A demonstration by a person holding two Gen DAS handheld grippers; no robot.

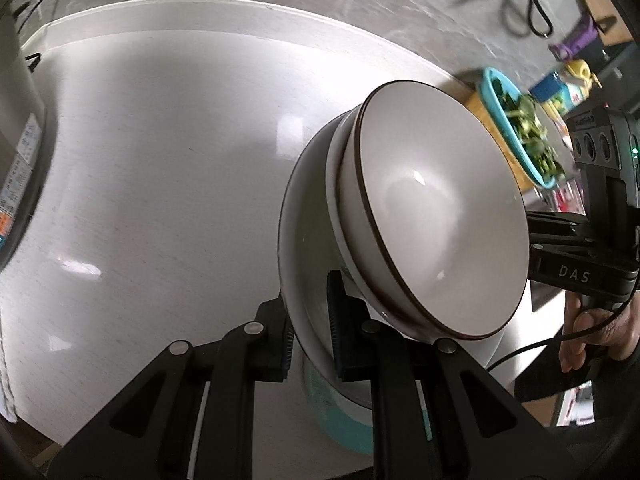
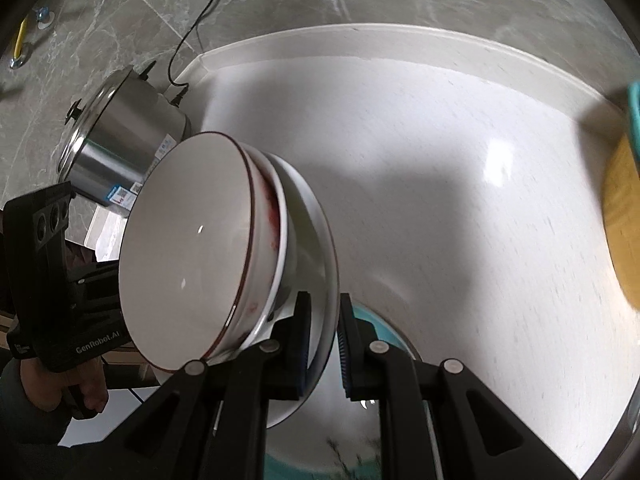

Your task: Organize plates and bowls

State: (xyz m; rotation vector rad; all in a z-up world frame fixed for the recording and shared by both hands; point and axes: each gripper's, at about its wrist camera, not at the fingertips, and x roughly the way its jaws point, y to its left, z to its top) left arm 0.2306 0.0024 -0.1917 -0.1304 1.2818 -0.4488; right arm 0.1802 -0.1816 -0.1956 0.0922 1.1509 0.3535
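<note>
Black right tool [image 1: 576,276] reads "DAS"; left tool [image 2: 96,344] reads "GenRobot.AI".

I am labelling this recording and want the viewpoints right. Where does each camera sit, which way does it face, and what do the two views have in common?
Left wrist: on the left gripper, looking down along its fingers at the white plate rim, brown-rimmed bowl and counter; the right hand shows.
Right wrist: on the right gripper, facing the same stack from the opposite side, steel pot behind; the left hand shows.
Shared: plate, bowl, counter, and each other's gripper.
</note>
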